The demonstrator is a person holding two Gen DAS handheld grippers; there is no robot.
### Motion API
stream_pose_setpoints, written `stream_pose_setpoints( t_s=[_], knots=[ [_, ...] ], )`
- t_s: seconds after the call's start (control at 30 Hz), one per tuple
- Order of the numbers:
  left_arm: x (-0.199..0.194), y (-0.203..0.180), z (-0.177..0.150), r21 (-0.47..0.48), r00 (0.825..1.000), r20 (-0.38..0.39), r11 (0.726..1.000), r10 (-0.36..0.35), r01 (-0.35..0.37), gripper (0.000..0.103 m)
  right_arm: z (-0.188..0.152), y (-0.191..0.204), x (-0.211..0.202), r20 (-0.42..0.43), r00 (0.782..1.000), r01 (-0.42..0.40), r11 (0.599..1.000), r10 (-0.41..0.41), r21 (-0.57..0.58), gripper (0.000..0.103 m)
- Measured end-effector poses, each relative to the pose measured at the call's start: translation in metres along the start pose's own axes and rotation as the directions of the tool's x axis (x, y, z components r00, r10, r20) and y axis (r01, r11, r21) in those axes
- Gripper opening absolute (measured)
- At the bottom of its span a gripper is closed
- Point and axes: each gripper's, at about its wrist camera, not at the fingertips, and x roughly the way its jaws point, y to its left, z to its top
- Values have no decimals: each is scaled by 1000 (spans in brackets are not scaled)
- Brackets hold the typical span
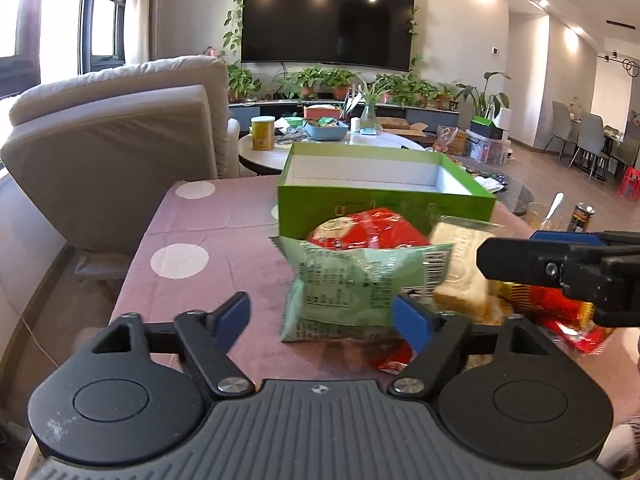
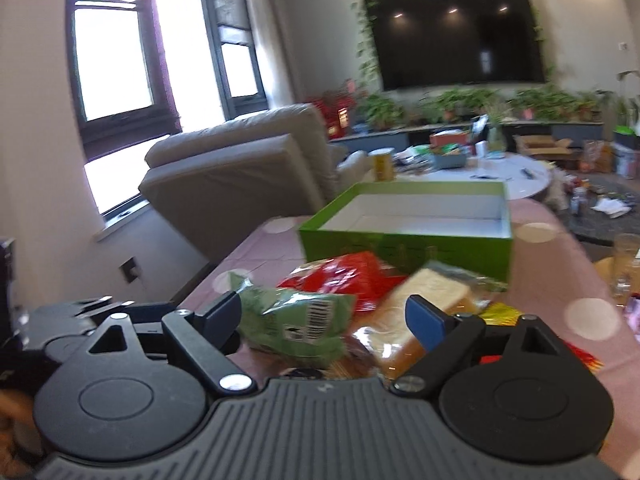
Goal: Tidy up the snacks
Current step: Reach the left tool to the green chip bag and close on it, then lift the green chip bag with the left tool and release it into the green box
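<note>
An open green box (image 1: 384,204) with a white, bare inside stands on the pink dotted tablecloth (image 1: 208,216). In front of it lies a heap of snacks: a pale green packet (image 1: 360,280), a red packet (image 1: 372,230), wrapped sliced bread (image 1: 460,264) and a red-yellow packet (image 1: 560,304). My left gripper (image 1: 324,316) is open just short of the green packet. My right gripper (image 2: 326,318) is open over the heap, with the green packet (image 2: 296,320) and the bread (image 2: 420,300) between its fingers. It also shows in the left wrist view (image 1: 560,264) at the right.
A beige sofa (image 1: 112,148) stands left of the table. A round white coffee table (image 1: 320,140) with a yellow can and a blue bowl is behind the box. A can (image 1: 580,218) and glasses (image 2: 626,268) stand at the table's right side.
</note>
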Motion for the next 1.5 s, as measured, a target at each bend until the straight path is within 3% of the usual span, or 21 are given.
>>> stream_pose_setpoints(
  t_s=[0.53, 0.63, 0.73, 0.93, 1.17, 1.5],
  knots=[
    [47, 12, 2, 37, 994, -54, 995, -96, 98, 72, -2, -13, 67, -161, 984, -60, 993, 76, 99, 66],
    [51, 10, 0, 40, 986, -77, 987, -150, 153, 60, -3, -16, 74, -188, 980, -43, 992, 64, 116, 66],
    [45, 2, -2, 63, 987, -65, 987, -146, 150, 60, -4, -21, 72, -193, 978, -55, 987, 84, 154, 65],
    [23, -4, 10, 69, 988, -12, 986, -151, 151, 60, 1, -15, 52, -152, 986, -51, 990, 71, 134, 65],
    [-2, -18, 40, 96, 984, 74, 983, -164, 157, 60, 28, -9, 27, -32, 998, -54, 995, 57, 86, 65],
    [8, -34, 85, 147, 980, 126, 980, -155, 136, 61, 64, -26, 32, 67, 997, -49, 996, 44, 73, 65]
  ],
)
